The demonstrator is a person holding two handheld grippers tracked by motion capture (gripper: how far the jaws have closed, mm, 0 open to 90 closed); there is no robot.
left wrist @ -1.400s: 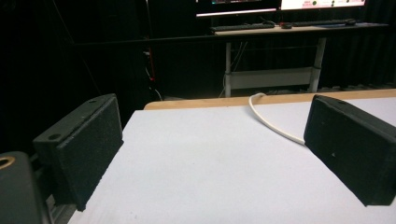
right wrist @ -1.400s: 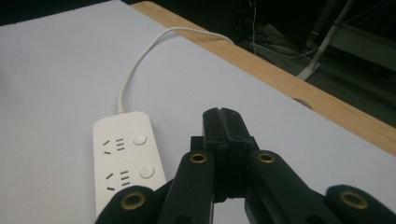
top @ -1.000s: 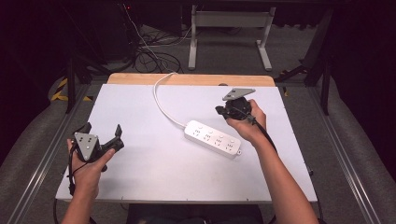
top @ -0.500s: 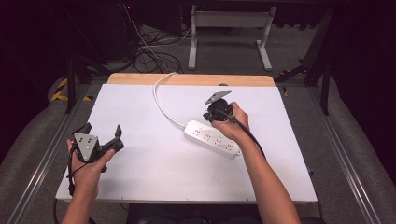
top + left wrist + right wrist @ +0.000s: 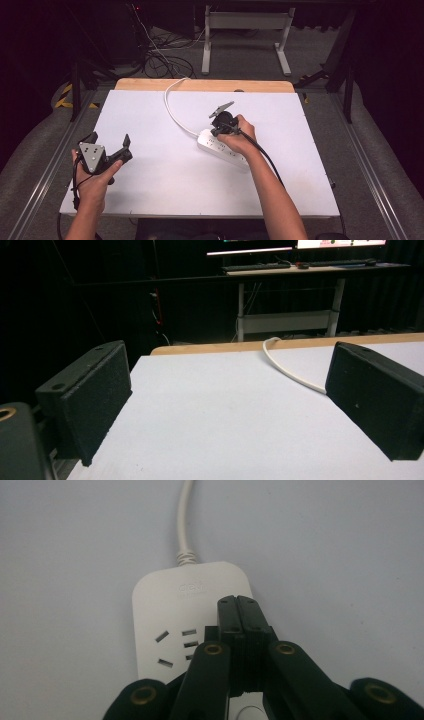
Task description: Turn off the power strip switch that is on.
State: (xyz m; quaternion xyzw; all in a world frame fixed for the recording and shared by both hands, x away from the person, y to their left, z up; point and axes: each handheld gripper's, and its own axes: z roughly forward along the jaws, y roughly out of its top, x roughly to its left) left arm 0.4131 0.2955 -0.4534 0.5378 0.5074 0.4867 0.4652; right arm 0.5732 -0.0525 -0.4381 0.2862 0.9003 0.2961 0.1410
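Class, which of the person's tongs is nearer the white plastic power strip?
Right. The right tongs hover shut directly over the white plastic power strip; the left tongs sit open, far off near the table's left edge.

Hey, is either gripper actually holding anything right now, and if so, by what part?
Nothing is held. The left gripper is open above bare table. The right gripper is shut with nothing between its jaws, tips over the power strip near its cord end.

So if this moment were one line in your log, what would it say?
left gripper: open, held above table | right gripper: jaws shut, over power strip | cord: runs to far edge
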